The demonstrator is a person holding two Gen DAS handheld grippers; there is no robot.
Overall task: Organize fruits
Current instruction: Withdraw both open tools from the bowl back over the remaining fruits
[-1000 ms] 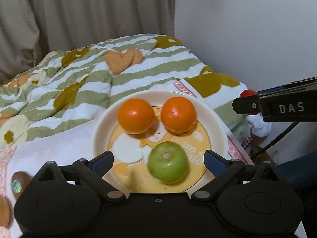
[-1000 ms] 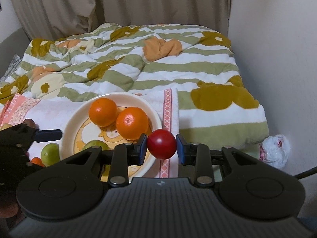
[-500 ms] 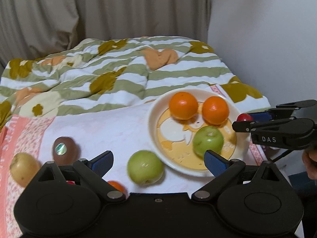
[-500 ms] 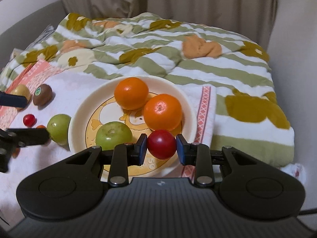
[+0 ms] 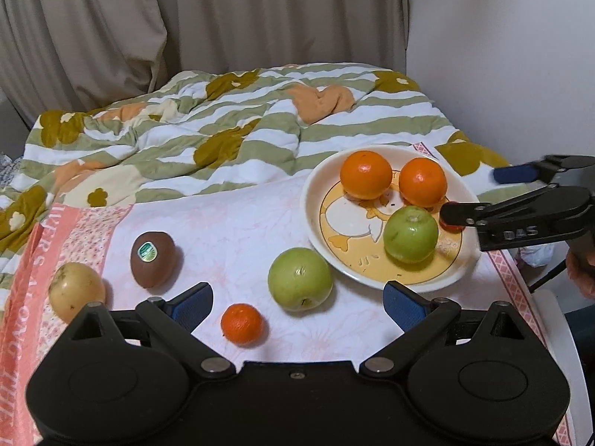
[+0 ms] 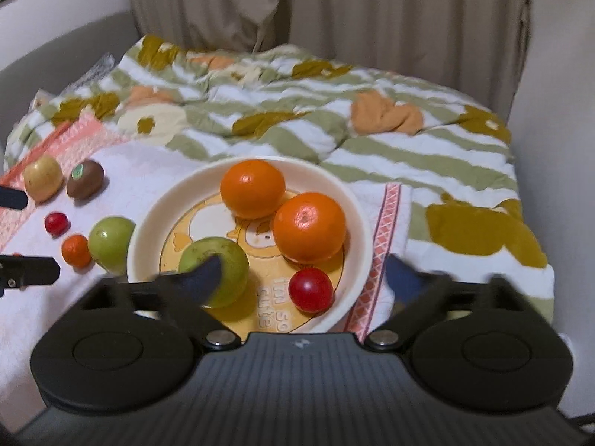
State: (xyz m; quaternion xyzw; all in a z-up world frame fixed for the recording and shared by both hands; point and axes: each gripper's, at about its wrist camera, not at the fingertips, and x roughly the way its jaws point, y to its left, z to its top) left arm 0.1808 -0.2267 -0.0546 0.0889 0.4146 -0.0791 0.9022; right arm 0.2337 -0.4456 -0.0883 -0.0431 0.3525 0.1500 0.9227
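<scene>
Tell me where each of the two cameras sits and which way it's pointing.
Left wrist: sits on the left gripper, facing the loose fruit on the towel; its open jaws show, and the right gripper at right.
Right wrist: sits on the right gripper, over the plate; its open jaws show blurred.
Shared: plate, two oranges, green apples, kiwi.

Striped quilt (image 5: 230, 137), beige curtain (image 5: 223, 18), white wall (image 5: 502, 55)
</scene>
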